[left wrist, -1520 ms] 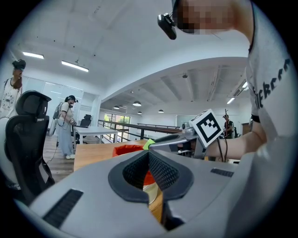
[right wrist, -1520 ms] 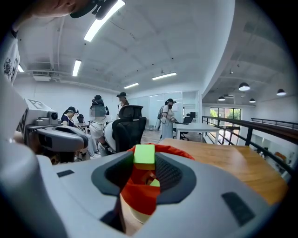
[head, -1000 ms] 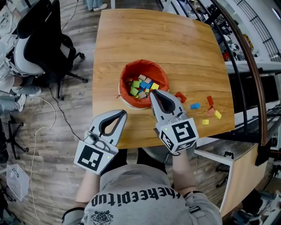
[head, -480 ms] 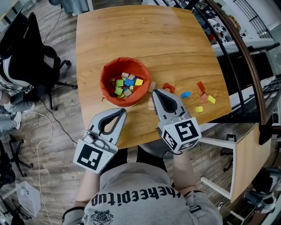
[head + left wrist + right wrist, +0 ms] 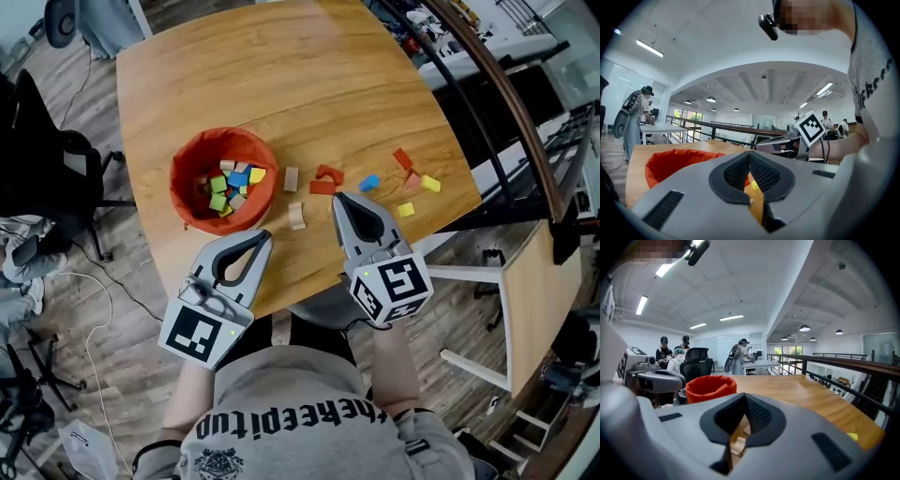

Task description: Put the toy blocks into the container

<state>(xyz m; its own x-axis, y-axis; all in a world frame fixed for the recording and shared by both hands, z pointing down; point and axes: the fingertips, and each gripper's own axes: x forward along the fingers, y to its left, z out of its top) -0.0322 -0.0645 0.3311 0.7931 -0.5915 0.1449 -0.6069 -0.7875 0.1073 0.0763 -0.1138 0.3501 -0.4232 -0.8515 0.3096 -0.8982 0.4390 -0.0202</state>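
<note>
A red fabric container (image 5: 187, 192) on the wooden table (image 5: 281, 84) holds several coloured blocks (image 5: 232, 183). To its right lie two plain wooden blocks (image 5: 291, 178) (image 5: 297, 216), a red arch (image 5: 328, 172), a blue block (image 5: 369, 183) and yellow blocks (image 5: 406, 210). My left gripper (image 5: 255, 240) is shut and empty, at the table's front edge just below the container. My right gripper (image 5: 345, 200) is also shut and empty, near the red arch. In the right gripper view a wooden block (image 5: 738, 444) shows past the shut jaws, and the container (image 5: 710, 387) stands to the left.
More red, pink and yellow blocks (image 5: 412, 173) lie near the table's right edge. An office chair (image 5: 37, 141) stands on the floor to the left, a railing (image 5: 506, 103) runs along the right. People stand far off in both gripper views.
Both grippers have shifted right along the table's front edge. The right gripper's tip has left the container's rim and now lies among the loose blocks. Two wooden blocks have come into sight.
</note>
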